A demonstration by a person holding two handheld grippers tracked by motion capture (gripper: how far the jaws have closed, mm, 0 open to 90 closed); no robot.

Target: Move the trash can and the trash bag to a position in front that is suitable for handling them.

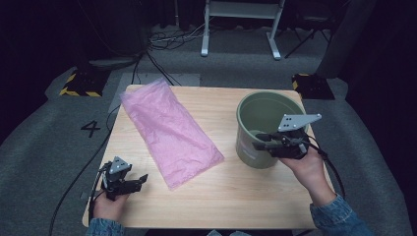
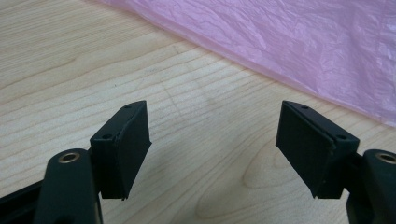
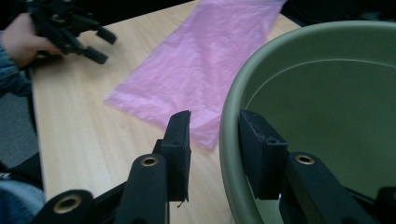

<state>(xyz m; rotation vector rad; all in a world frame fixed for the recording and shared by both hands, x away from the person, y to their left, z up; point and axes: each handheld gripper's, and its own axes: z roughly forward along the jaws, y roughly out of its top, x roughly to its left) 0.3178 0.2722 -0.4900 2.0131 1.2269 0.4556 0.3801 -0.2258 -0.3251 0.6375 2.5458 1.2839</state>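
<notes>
right gripper (image 3: 212, 149): jaws straddle the near rim of the green bucket (image 1: 255, 142), one inside, one outside, not clearly pinching
bucket: right of table, stiff, light, grip rim
left gripper (image 2: 212, 149): wide open, empty, near-left, beside soft pink plastic bag (image 1: 167, 130)

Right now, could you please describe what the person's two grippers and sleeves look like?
Both the left gripper and the right gripper are black, each topped by a grey three-cornered plate with small holes. Their fingers are flat black pads on arms with brass-ringed pivots. Black cables trail from both. The person wears blue denim sleeves.
</notes>
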